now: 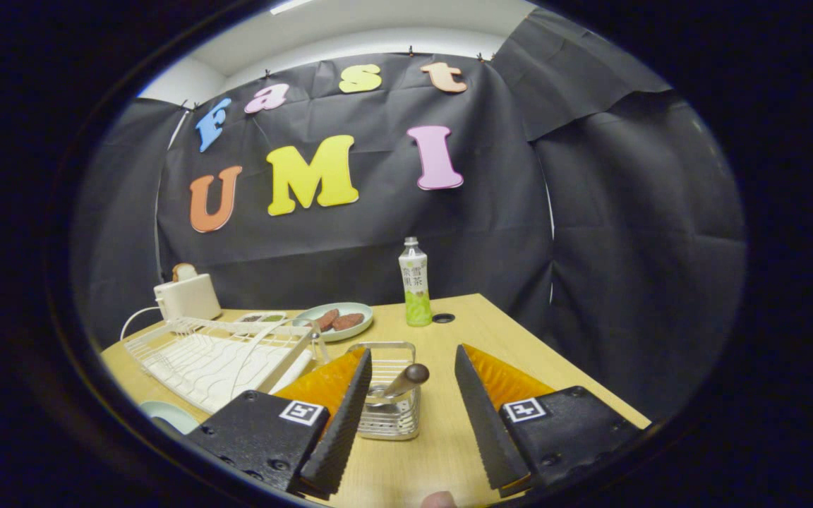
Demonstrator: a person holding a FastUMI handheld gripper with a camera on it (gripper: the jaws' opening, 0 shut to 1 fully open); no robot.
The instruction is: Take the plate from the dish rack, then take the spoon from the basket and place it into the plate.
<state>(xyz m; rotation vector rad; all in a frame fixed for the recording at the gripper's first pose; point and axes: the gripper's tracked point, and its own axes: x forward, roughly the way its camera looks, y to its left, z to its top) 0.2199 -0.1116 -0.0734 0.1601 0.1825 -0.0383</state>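
My gripper (413, 416), fingers spread apart, carries a square black-and-white marker tag (300, 413) on each finger, with no words on them. At twelve o'clock beyond it, the bottle (415, 283) label's print is too small to read.

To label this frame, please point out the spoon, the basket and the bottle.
spoon (406, 379): gripper view, on its handle end.
basket (391, 418): gripper view, on its front wall.
bottle (416, 286): gripper view, on its label.
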